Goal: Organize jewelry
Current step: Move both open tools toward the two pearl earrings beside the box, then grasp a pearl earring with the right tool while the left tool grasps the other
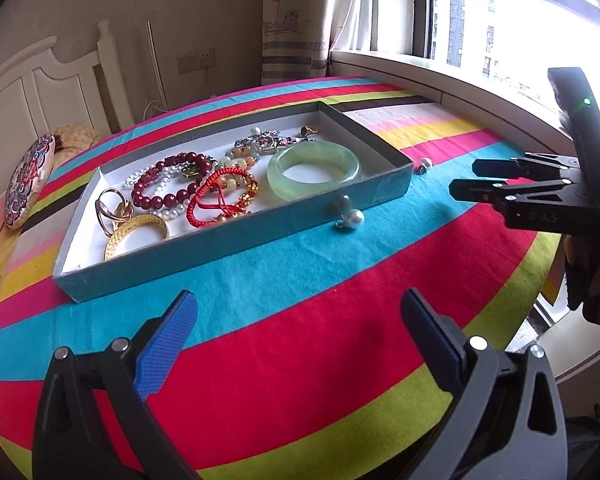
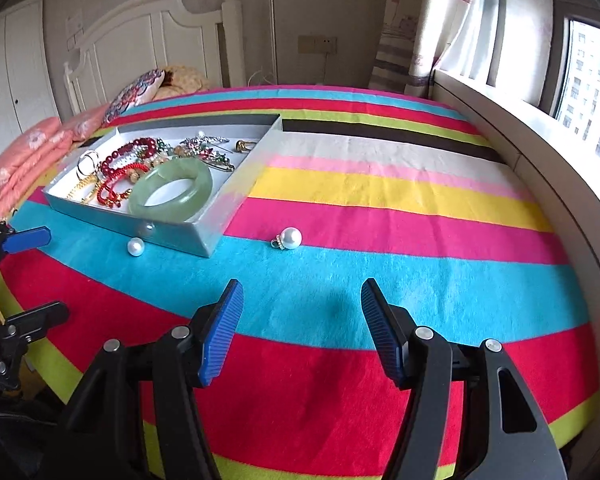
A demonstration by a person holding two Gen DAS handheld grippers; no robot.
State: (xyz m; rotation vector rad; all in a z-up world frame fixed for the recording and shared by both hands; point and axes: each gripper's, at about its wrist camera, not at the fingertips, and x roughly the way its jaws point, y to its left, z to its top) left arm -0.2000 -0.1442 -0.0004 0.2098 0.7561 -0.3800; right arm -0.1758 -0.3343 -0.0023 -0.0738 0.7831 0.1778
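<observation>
A shallow grey box (image 1: 236, 236) (image 2: 172, 234) lies on the striped cloth. It holds a green jade bangle (image 1: 314, 170) (image 2: 172, 188), dark red bead bracelets (image 1: 168, 184), a red cord bracelet (image 1: 216, 200), a gold bangle (image 1: 136, 236) and brooches. Two pearl earrings lie outside it: one (image 1: 350, 219) (image 2: 135, 247) against the box's front wall, one (image 1: 423, 165) (image 2: 289, 238) off its right corner. My left gripper (image 1: 298, 320) is open and empty above the cloth, in front of the box. My right gripper (image 2: 302, 308) (image 1: 466, 182) is open and empty, in front of the pearls.
The striped cloth (image 2: 380, 216) covers a bed. Pillows (image 2: 32, 152) and a white headboard (image 2: 140, 36) are at the far left. A window sill (image 2: 540, 152) and curtain (image 2: 440, 20) run along the right.
</observation>
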